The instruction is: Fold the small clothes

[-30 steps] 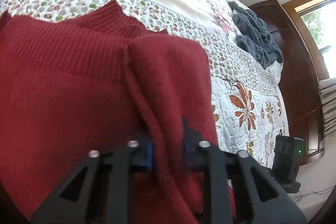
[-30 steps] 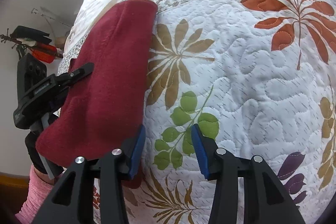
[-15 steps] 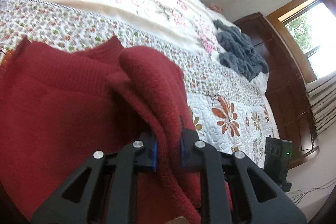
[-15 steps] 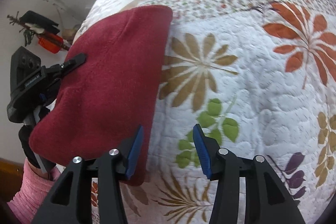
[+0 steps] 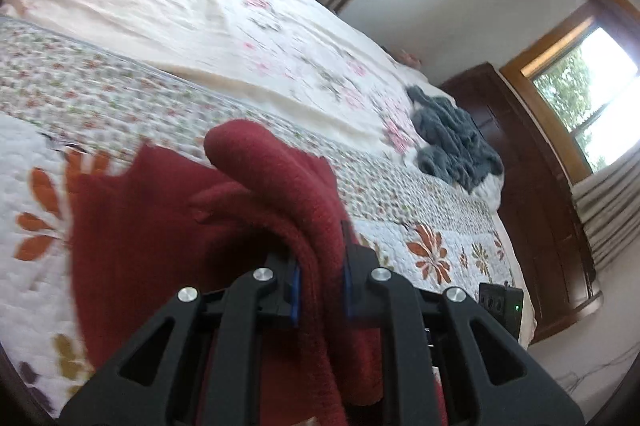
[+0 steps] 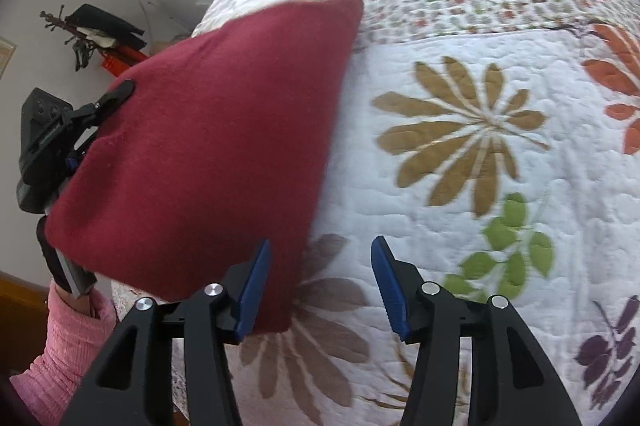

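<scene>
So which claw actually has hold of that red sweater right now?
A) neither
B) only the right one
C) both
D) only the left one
D: the left claw is clamped on a fold of the red sweater, while the right claw stands open over the quilt with nothing between its fingers.

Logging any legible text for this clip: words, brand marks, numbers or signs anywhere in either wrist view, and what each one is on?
No text can be read in either view.
Left gripper: its black body carries a small pale marking, too blurred to read.
Black box at the bed's edge: a green light only, no label legible.
Red sweater and quilt: leaf and flower patterns, no lettering.
</scene>
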{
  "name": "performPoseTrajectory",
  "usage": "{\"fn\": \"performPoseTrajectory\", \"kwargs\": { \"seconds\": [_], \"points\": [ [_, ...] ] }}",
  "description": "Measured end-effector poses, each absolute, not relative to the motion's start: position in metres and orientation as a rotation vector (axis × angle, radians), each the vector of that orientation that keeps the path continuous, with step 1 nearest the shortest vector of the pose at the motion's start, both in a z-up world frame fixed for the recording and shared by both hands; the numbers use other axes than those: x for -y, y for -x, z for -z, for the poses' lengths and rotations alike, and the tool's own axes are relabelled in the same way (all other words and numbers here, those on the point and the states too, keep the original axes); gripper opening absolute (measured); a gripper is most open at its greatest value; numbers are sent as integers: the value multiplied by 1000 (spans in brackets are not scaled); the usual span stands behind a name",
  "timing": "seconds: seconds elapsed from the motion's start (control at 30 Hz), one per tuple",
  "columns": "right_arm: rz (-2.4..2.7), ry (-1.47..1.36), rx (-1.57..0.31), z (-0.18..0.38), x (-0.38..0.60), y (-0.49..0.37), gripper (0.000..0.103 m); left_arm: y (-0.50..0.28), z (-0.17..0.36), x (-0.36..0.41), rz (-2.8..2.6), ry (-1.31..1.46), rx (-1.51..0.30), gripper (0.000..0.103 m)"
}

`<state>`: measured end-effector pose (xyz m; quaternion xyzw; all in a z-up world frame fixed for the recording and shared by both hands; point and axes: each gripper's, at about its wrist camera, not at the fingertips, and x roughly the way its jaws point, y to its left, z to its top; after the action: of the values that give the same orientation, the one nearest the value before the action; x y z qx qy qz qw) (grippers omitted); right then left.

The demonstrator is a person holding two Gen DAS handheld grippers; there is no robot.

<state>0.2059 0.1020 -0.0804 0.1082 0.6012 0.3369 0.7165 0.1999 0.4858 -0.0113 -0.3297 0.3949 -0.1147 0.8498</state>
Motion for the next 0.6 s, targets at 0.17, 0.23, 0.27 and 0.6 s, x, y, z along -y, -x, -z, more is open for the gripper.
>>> {"fn": "performPoseTrajectory", "kwargs": {
  "seconds": [0.17, 0.23, 0.27, 0.6],
  "points": [
    [-813, -234, -1341, 80, -132, -198, 54, -185, 27, -531, 180, 735, -861, 13],
    [-837, -220, -1349, 81, -146, -194, 56, -181, 44, -547, 178, 781, -877, 13],
    [-846, -208, -1355, 82, -153, -191, 56, -181, 51, -553, 173, 789, -885, 13],
    [-833, -113, -1429, 110, -197, -184, 57, -182, 127, -576, 132, 813, -982, 15]
  ]
}}
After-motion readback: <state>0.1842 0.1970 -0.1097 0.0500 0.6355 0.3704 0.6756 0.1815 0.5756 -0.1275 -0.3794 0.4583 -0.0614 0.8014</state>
